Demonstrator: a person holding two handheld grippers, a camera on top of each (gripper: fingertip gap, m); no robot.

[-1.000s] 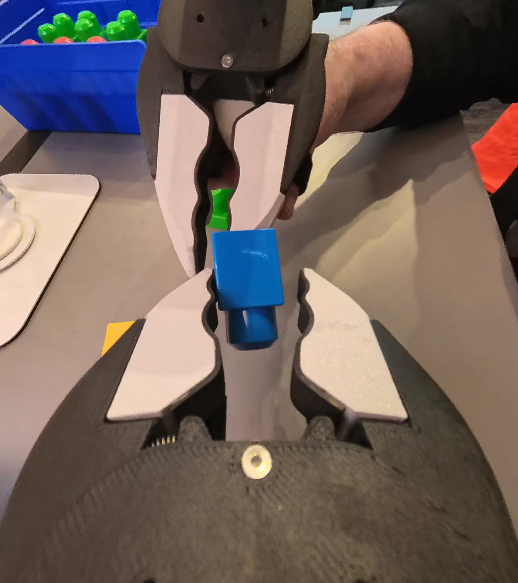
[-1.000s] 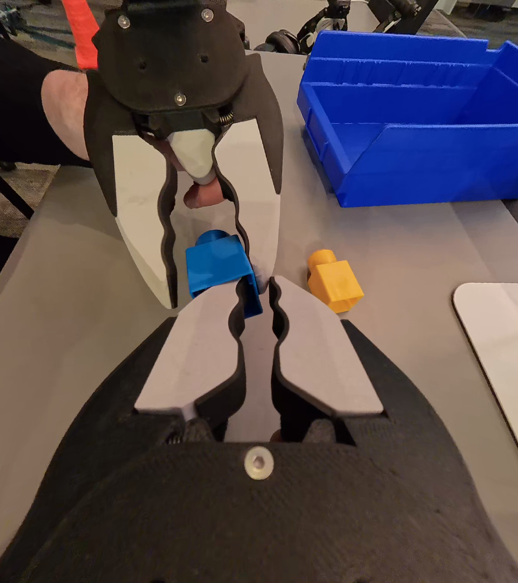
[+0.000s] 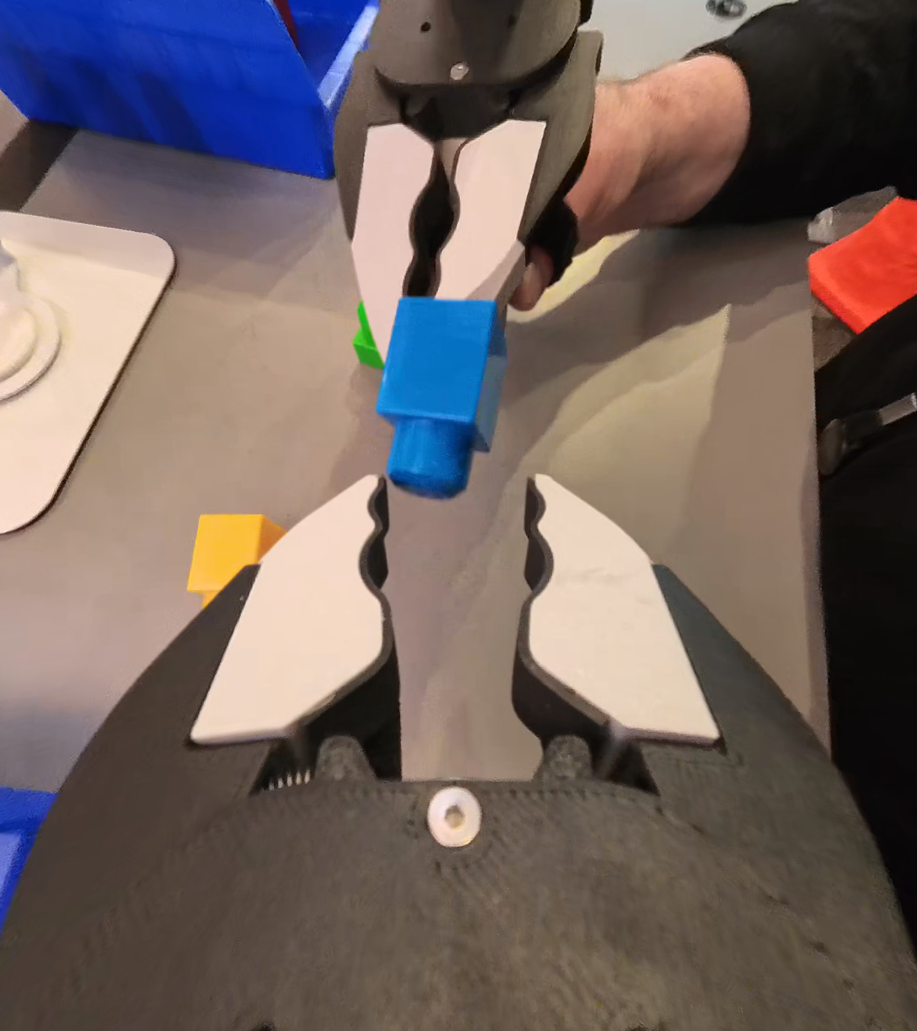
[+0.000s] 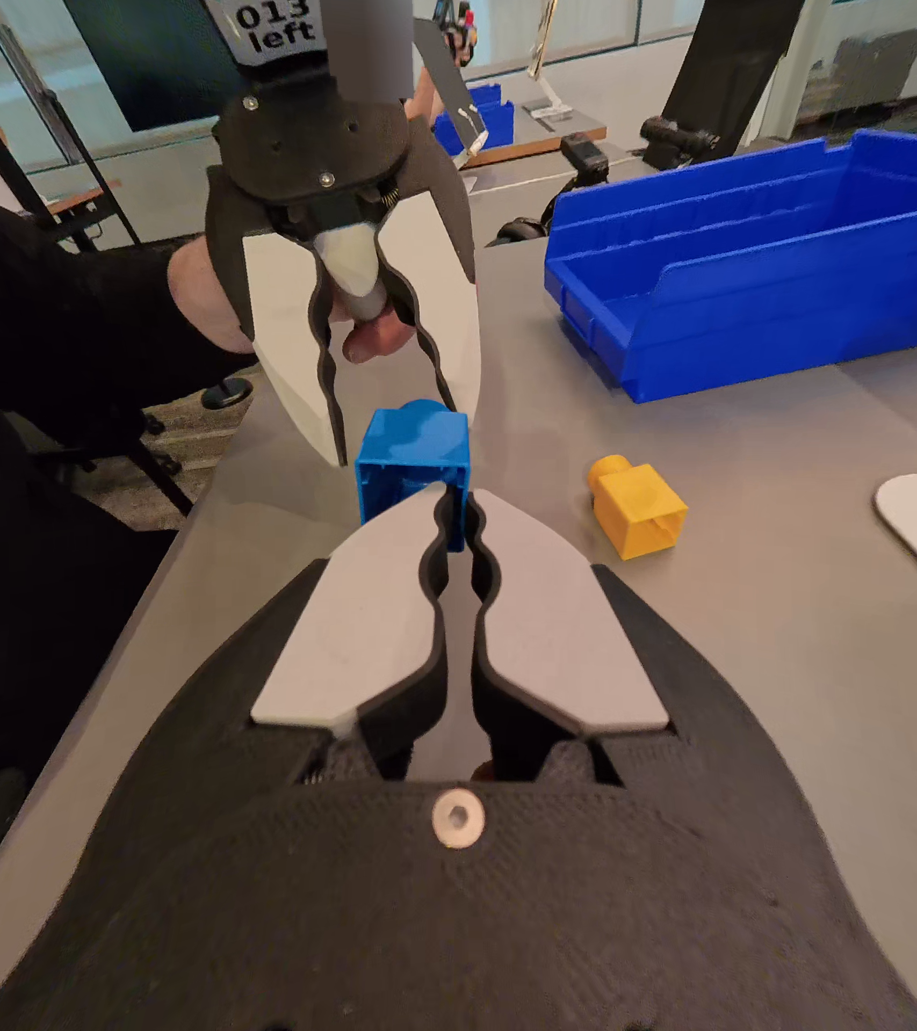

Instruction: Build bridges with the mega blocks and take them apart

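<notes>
My right gripper (image 4: 459,494) is shut on a blue block (image 4: 414,446), pinching one side wall of its hollow end. In the left wrist view the right gripper (image 3: 447,293) holds the blue block (image 3: 439,362) above the grey table (image 3: 640,446), with its stud pointing at my left gripper (image 3: 456,482). My left gripper is open and empty, and the stud sits just beyond its fingertips. In the right wrist view the left gripper (image 4: 400,438) faces mine with its jaws spread behind the block. A yellow block (image 4: 640,510) lies on its side on the table; it also shows in the left wrist view (image 3: 224,549).
A green block (image 3: 368,343) lies behind the blue one. A blue bin (image 4: 779,268) stands at the back right, another blue bin (image 3: 166,72) at the far left. A white pad (image 3: 54,362) bears a clear stand. A person's hands and dark sleeves hold both grippers. My two grippers' fingertips are within a few centimetres of each other.
The right gripper has raised the blue block, still pinching its wall. The left gripper, whose fingers flanked the block, now stands back from it, open, with the stud just past its tips.
</notes>
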